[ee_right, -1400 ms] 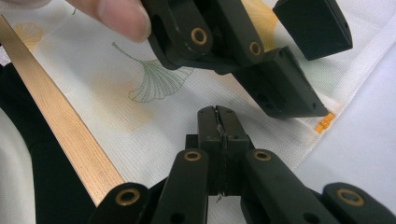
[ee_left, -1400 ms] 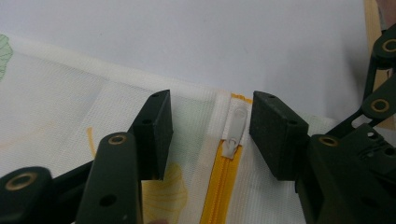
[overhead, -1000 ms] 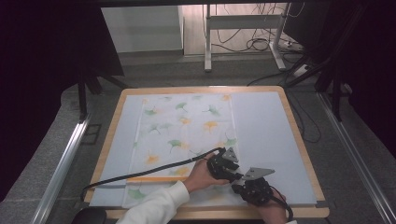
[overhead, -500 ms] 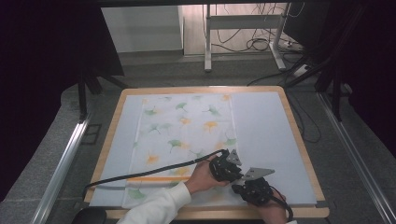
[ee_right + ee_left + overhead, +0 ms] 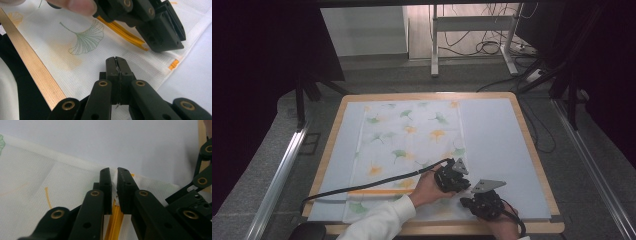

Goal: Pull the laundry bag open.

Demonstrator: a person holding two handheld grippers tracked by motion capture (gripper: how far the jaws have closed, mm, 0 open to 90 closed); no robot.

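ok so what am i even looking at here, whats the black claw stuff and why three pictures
A person sits at a wooden-edged table holding a two-jaw black tool in each hand. The high view looks down from above; the other two come from cameras riding on each tool.

On the table lies a white cloth cover printed with ginkgo leaves, with an orange zipper.

The left gripper is pinching the cover at the zipper's end. The right gripper is closed on something small and thin above the cloth; I cannot tell what.

Soft even light, blurred foregrounds
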